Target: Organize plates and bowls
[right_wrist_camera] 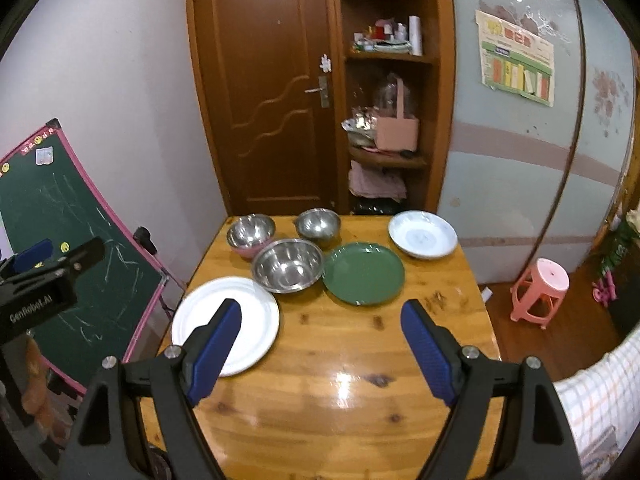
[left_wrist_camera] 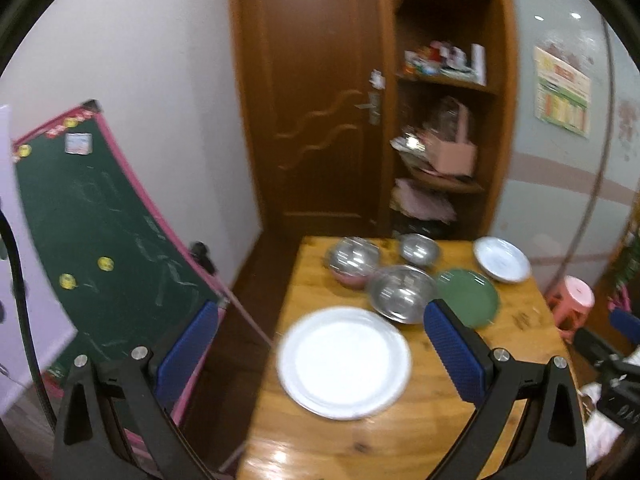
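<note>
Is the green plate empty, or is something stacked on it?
Empty. The green plate shows a bare surface in both views; the big steel bowl sits beside it on the table, not on it.

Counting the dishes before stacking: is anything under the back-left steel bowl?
Yes. The back-left steel bowl sits nested in a pink bowl; only the pink one's rim and side show. Its inside is covered, so anything between them cannot be seen.

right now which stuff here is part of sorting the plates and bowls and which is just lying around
For the job: big white plate, green plate, patterned white plate, large steel bowl, small steel bowl, steel bowl in a pink bowl.

Just around: chalkboard, pink stool, shelf clutter, wall poster.
</note>
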The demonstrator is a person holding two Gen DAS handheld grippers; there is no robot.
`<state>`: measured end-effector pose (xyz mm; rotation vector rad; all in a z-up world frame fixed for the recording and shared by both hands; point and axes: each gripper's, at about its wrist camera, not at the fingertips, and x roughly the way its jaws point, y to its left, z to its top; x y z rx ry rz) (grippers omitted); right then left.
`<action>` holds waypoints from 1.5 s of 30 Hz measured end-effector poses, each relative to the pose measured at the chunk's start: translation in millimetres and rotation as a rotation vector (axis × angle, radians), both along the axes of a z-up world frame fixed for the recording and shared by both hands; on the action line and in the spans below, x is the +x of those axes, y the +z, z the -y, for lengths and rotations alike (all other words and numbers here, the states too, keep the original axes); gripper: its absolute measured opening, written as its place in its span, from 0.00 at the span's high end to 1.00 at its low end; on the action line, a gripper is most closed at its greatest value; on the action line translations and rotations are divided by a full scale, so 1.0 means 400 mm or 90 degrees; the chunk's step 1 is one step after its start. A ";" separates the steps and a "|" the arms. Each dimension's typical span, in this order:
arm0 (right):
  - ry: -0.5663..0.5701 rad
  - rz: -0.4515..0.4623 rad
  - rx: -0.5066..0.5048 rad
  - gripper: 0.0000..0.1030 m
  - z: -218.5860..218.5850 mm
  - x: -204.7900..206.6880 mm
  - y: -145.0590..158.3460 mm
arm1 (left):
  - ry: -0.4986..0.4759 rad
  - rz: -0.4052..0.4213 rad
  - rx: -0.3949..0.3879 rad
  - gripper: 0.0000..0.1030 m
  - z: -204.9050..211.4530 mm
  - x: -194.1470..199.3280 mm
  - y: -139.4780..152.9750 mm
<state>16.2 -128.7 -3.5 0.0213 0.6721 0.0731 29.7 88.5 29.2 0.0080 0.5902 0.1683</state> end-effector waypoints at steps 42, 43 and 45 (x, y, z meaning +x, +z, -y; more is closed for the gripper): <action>0.070 -0.500 0.216 0.59 -0.141 0.564 -0.662 | -0.069 -0.421 -0.384 0.48 -0.384 0.469 -0.741; 0.071 -0.503 0.218 0.60 -0.142 0.564 -0.662 | -0.070 -0.422 -0.389 0.51 -0.386 0.467 -0.743; 0.073 -0.503 0.218 0.65 -0.142 0.565 -0.660 | -0.070 -0.432 -0.393 0.57 -0.394 0.470 -0.752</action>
